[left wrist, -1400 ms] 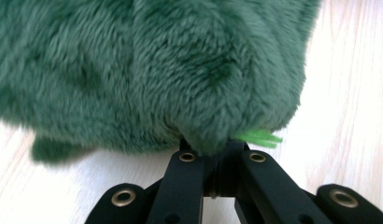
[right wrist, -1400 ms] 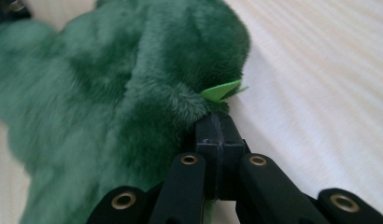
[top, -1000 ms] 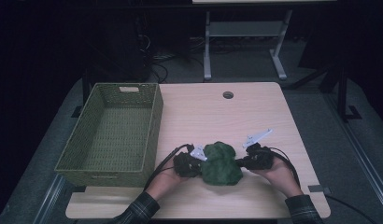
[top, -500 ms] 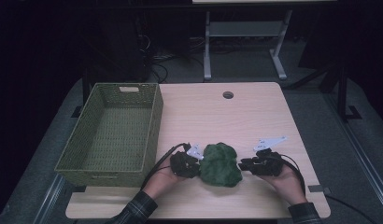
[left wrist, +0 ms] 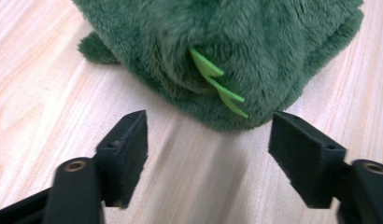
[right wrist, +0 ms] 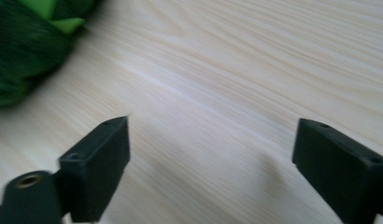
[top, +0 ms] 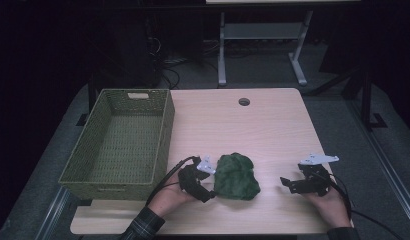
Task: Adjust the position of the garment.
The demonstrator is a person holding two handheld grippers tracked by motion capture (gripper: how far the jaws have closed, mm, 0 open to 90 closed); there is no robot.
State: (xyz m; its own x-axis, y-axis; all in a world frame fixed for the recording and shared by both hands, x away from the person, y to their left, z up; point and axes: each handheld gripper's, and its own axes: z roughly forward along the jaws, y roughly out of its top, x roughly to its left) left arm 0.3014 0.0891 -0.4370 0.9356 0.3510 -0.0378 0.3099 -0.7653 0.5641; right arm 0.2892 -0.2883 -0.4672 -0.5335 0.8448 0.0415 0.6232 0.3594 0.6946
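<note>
A dark green plush toy (top: 236, 176) lies on the wooden table near its front edge. In the left gripper view the plush toy (left wrist: 227, 51) shows light green spikes (left wrist: 217, 86) just beyond the jaws. My left gripper (top: 210, 182) sits right beside the toy's left side, and its jaws have just been opening with nothing between them (left wrist: 208, 154). My right gripper (top: 287, 184) rests well to the right of the toy. Its jaws have also just been opening over bare wood (right wrist: 210, 163), with the plush toy (right wrist: 26, 51) off at the upper left.
A green woven basket (top: 165, 135) stands empty on the table's left side, close to my left hand. A cable hole (top: 244, 102) sits near the table's far edge. A desk frame (top: 263, 45) stands on the dark floor behind.
Both grippers were shut on the plush toy's sides and have let go. The right gripper has pulled away to the right. The toy has settled on the table.
</note>
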